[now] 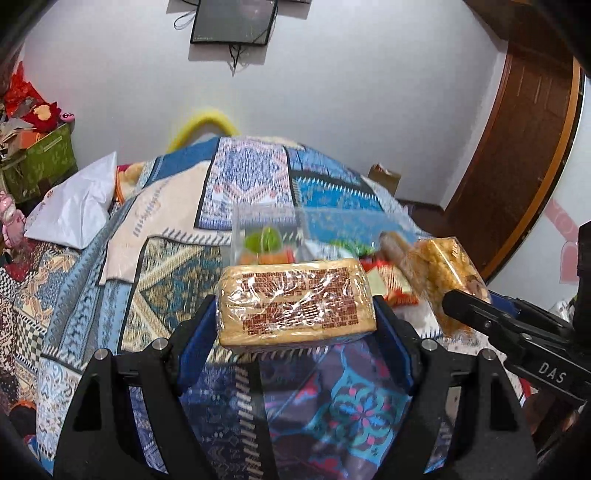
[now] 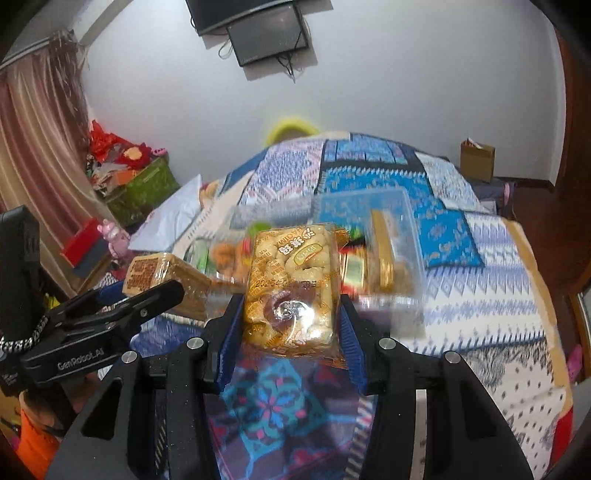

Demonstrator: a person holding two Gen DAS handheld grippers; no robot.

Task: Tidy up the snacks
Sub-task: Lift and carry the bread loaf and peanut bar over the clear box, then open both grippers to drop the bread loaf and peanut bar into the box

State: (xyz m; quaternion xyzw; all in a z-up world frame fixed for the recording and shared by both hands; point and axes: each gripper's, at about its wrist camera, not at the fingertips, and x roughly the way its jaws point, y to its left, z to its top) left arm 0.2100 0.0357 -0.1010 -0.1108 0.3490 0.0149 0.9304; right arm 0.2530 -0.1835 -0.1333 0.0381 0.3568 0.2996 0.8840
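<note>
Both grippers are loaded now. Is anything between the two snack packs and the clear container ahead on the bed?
Nothing visible blocks them. The left gripper holds the wrapped cake, the right gripper holds the puffed snack pack, both raised above the bedspread. The clear container sits just beyond, though blurred, already holding snacks.

1. Two grippers: the left gripper and the right gripper.
2. Two wrapped snacks held up: one tan block and one puffed snack pack.
3. One clear plastic container on the bed; the loose snacks inside are too blurred to count.
4. One wall screen.
5. One white pillow.
</note>
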